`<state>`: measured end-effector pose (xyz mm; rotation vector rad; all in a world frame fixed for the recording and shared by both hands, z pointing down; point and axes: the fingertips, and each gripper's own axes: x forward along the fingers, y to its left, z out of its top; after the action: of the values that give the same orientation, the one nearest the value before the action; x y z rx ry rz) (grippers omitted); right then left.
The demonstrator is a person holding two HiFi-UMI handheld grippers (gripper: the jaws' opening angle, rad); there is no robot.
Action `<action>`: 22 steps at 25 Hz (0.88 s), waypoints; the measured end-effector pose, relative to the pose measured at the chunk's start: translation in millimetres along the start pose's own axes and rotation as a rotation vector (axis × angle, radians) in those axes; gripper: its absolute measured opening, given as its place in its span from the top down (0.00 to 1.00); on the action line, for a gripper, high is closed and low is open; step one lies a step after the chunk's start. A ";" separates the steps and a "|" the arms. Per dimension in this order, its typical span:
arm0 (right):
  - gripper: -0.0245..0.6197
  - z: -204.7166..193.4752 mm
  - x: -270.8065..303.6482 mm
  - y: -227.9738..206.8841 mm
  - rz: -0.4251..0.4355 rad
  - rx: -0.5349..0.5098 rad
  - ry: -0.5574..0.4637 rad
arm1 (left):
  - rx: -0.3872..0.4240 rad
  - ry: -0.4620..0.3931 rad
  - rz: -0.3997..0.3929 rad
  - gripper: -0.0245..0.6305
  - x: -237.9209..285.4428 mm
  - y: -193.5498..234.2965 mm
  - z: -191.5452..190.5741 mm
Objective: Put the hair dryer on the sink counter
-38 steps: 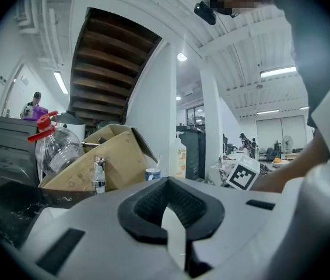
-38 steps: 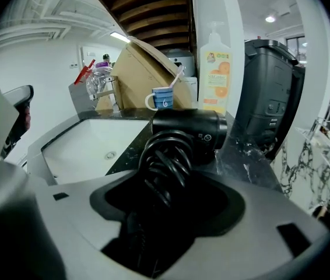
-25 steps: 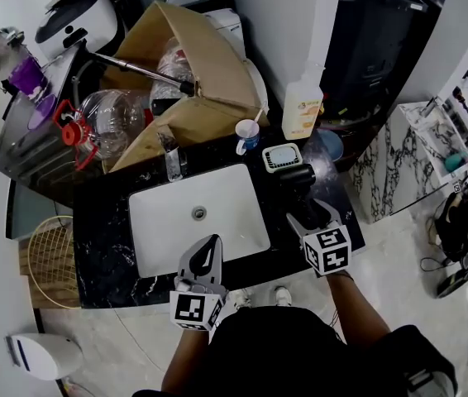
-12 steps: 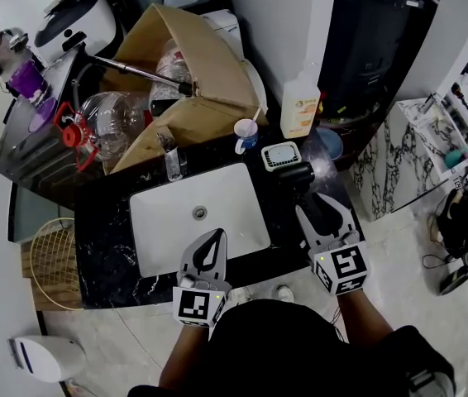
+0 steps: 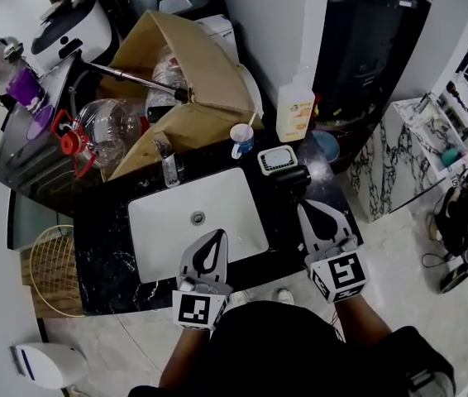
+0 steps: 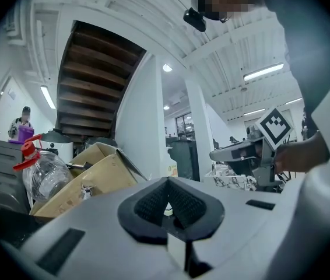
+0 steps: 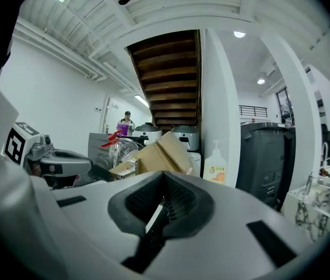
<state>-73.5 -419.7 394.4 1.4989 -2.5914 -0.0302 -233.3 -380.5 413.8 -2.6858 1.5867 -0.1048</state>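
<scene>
The black hair dryer lies on the dark marble sink counter, just right of the white basin. My right gripper is close in front of it, toward the person, shut and empty; in the right gripper view its pads meet with nothing between them. My left gripper hangs over the basin's front edge, also shut and empty, and its pads press together in the left gripper view.
A faucet, a mug, a small white device and a soap bottle line the back of the counter. A cardboard box and a clear water jug stand behind. A marble side table is at right.
My right gripper has drawn back from the hair dryer toward the person and its jaws have closed. The hair dryer stays on the counter. The left gripper has barely moved.
</scene>
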 end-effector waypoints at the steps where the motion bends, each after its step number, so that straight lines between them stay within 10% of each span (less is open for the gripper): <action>1: 0.96 1.0 -0.5 1.4 0.001 -0.007 -0.005 | 0.001 -0.003 0.000 0.97 0.5 0.5 0.0; 22: 0.96 24.1 -7.2 -6.4 -0.044 -0.017 -0.062 | -0.002 -0.011 -0.011 0.97 9.2 -4.4 0.7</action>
<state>-67.8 -418.0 369.1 1.5742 -2.5984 -0.1054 -225.0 -386.4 413.8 -2.6920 1.5694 -0.0881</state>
